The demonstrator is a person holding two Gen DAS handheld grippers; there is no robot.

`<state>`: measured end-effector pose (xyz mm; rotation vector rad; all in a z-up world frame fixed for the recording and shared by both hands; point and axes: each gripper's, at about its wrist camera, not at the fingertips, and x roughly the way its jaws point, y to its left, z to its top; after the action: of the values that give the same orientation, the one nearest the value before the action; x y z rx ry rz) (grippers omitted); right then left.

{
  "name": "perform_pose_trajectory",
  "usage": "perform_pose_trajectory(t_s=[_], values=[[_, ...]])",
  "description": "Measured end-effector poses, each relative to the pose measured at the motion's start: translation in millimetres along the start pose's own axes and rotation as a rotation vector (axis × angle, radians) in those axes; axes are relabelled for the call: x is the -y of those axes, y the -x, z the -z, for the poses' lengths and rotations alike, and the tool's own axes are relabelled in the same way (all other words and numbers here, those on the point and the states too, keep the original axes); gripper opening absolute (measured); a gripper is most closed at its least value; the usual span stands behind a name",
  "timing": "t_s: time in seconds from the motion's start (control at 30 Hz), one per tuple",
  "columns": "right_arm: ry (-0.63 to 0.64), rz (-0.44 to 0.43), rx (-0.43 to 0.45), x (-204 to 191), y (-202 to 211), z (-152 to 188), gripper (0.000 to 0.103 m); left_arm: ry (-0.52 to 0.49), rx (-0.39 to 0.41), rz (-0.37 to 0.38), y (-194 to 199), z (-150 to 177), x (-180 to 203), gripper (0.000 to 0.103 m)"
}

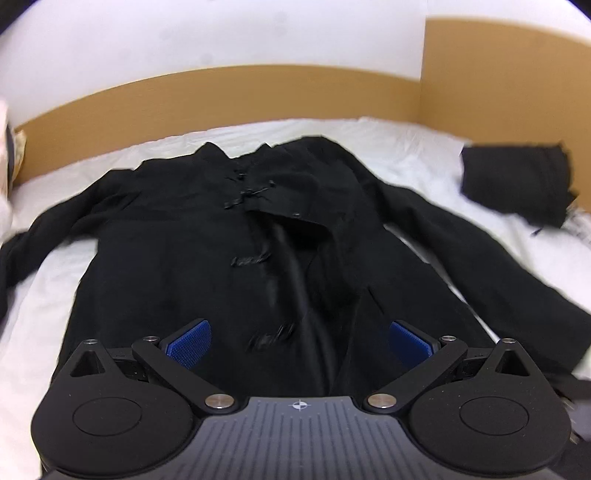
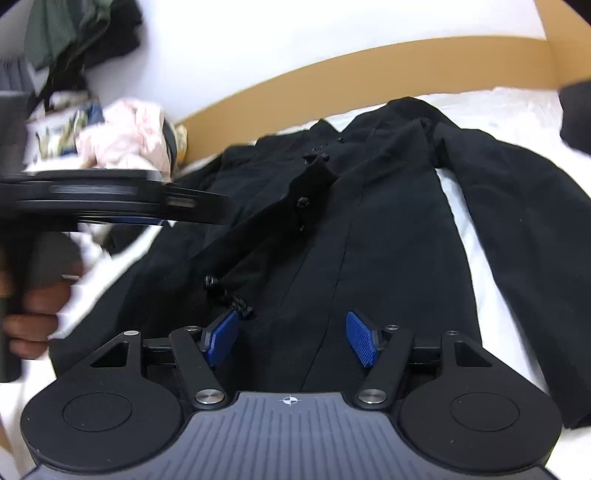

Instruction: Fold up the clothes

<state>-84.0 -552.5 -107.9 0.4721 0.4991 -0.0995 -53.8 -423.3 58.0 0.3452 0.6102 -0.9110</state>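
Observation:
A black coat (image 1: 207, 236) with toggle fastenings lies face up on the white bed sheet (image 1: 406, 147), sleeves spread out to both sides. It also shows in the right wrist view (image 2: 388, 236), with its front flap partly turned over. My left gripper (image 1: 301, 343) is open and empty above the coat's lower front. My right gripper (image 2: 291, 338) is open and empty above the coat's hem, a toggle (image 2: 240, 304) close to its left fingertip. The left gripper's body (image 2: 110, 199) and the hand holding it show blurred at the left of the right wrist view.
A folded black garment (image 1: 517, 184) lies at the far right of the bed. A brown headboard (image 1: 221, 96) and a white wall run behind. A pile of pink and patterned clothes (image 2: 122, 136) sits at the bed's left, with dark clothes (image 2: 74, 33) hanging above.

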Motion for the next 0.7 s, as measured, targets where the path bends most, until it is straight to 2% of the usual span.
perform_pose_trajectory(t_s=[0.13,0.2,0.27,0.33,0.43,0.5,0.53,0.63,0.7], values=[[-0.176,-0.034,0.082,30,17,1,0.068,-0.059,-0.058,-0.101,-51,-14,16,0.102],[-0.168,-0.017,0.104,31,18,-3,0.068,-0.046,-0.065,-0.164,-68,-11,11,0.101],[-0.137,-0.009,0.084,30,21,-4,0.069,-0.009,-0.064,-0.227,-76,1,-4,0.102],[-0.119,-0.005,0.049,26,13,-5,0.069,0.059,-0.003,-0.221,-68,19,-26,0.103],[-0.109,-0.010,0.041,23,11,-6,0.069,0.203,0.092,-0.244,-39,36,-55,0.102],[-0.109,-0.008,0.040,23,10,-6,0.069,0.260,0.150,-0.171,-19,34,-67,0.101],[-0.111,-0.006,0.043,23,11,-5,0.069,0.270,0.177,-0.138,-8,30,-70,0.101],[-0.120,0.002,0.057,24,18,-1,0.069,0.211,0.221,-0.115,9,10,-61,0.102],[-0.142,0.004,0.075,27,21,1,0.070,0.152,0.210,-0.121,6,1,-50,0.102]])
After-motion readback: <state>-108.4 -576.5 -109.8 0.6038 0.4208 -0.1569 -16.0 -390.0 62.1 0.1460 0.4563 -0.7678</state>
